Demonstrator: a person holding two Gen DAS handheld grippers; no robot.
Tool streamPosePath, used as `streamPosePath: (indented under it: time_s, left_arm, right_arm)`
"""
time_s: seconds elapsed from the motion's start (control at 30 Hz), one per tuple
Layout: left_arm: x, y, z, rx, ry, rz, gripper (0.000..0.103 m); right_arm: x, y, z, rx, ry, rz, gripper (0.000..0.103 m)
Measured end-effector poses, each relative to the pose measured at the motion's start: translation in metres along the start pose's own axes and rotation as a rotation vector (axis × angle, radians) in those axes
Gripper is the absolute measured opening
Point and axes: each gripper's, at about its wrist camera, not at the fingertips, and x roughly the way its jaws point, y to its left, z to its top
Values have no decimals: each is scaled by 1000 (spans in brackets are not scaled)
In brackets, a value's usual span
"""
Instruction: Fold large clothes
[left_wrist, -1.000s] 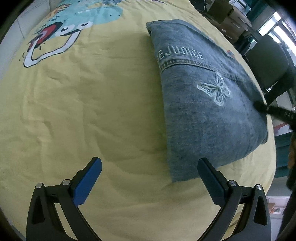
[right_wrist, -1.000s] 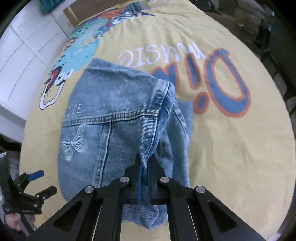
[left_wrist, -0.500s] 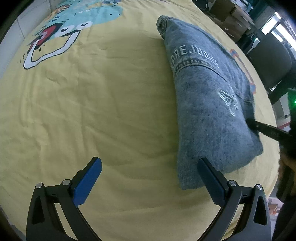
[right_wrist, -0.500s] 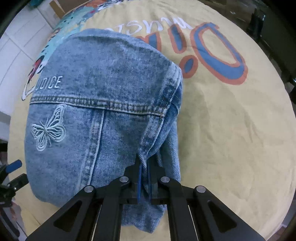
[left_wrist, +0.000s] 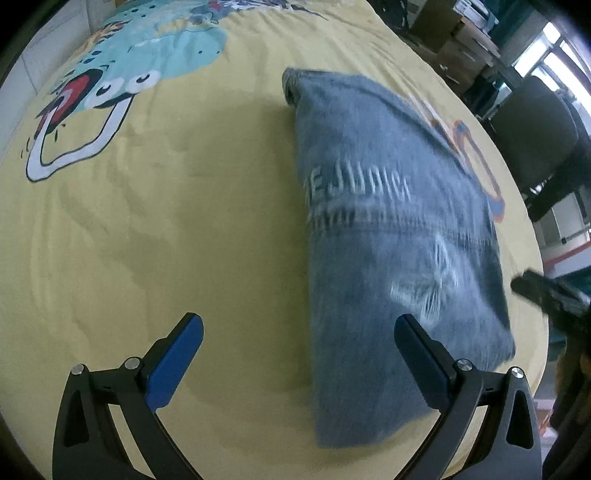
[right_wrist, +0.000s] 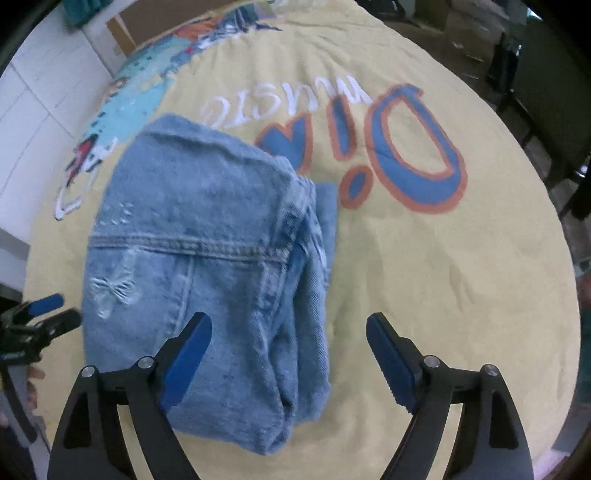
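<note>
A folded blue denim garment (left_wrist: 391, 236) with white lettering and a butterfly lies on the yellow printed sheet (left_wrist: 166, 221); it also shows in the right wrist view (right_wrist: 207, 280). My left gripper (left_wrist: 299, 354) is open and empty, its right finger at the denim's near left edge. My right gripper (right_wrist: 288, 354) is open, just above the denim's near folded edge, holding nothing. The right gripper's tip shows in the left wrist view (left_wrist: 543, 291), and the left gripper shows at the left edge of the right wrist view (right_wrist: 37, 317).
The sheet (right_wrist: 424, 277) carries big blue and orange letters (right_wrist: 410, 158) and a cartoon print (left_wrist: 110, 85). A black chair (left_wrist: 535, 125) and boxes stand beyond the bed's far right edge. A white wall (right_wrist: 33, 92) lies to the left.
My right gripper has opened and let go of the denim's folded edge. The denim bundle has dropped flat onto the sheet. My left gripper stayed open.
</note>
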Motion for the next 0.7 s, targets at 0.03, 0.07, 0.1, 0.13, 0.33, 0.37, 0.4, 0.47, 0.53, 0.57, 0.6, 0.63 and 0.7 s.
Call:
streamPosePath:
  time_s: [0.03, 0.07, 0.1, 0.13, 0.33, 0.37, 0.4, 0.47, 0.53, 0.57, 0.6, 0.63, 0.7]
  left_arm:
    - [3, -1, 6, -12, 3, -8, 102]
    - [7, 0, 10, -24, 10, -15, 102]
    - [10, 1, 14, -32, 18, -27, 102]
    - [15, 0, 17, -39, 34, -41, 102]
    - [42, -2, 27, -80, 86, -113, 102]
    - [45, -1, 26, -82, 90, -114, 102]
    - [49, -1, 27, -80, 93, -109, 102]
    - [56, -2, 26, -76, 92, -98, 102]
    - [61, 1, 26, -93, 93, -109, 102]
    - [64, 2, 26, -99, 94, -114, 103]
    - [65, 3, 26, -100, 93, -123, 103]
    - [66, 4, 26, -92, 92, -127, 103]
    - [66, 3, 23, -71, 82, -131, 103]
  right_arm:
    - [3, 1, 2, -3, 7, 11, 91]
    - [7, 2, 3, -8, 16, 17, 93]
    - [13, 6, 6, -12, 26, 21, 93]
    - [19, 6, 6, -13, 36, 21, 93]
    - [57, -1, 2, 31, 95, 62, 93]
    - [60, -2, 0, 40, 99, 73, 93]
    - [64, -5, -1, 52, 103, 89, 93]
    - [69, -9, -4, 73, 105, 110, 93]
    - [75, -14, -5, 94, 105, 134, 94]
    - [78, -15, -5, 98, 104, 140, 98]
    - [81, -16, -5, 100, 106, 148, 102]
    - [85, -15, -5, 96, 111, 158, 102]
    - [88, -13, -5, 85, 113, 164, 103]
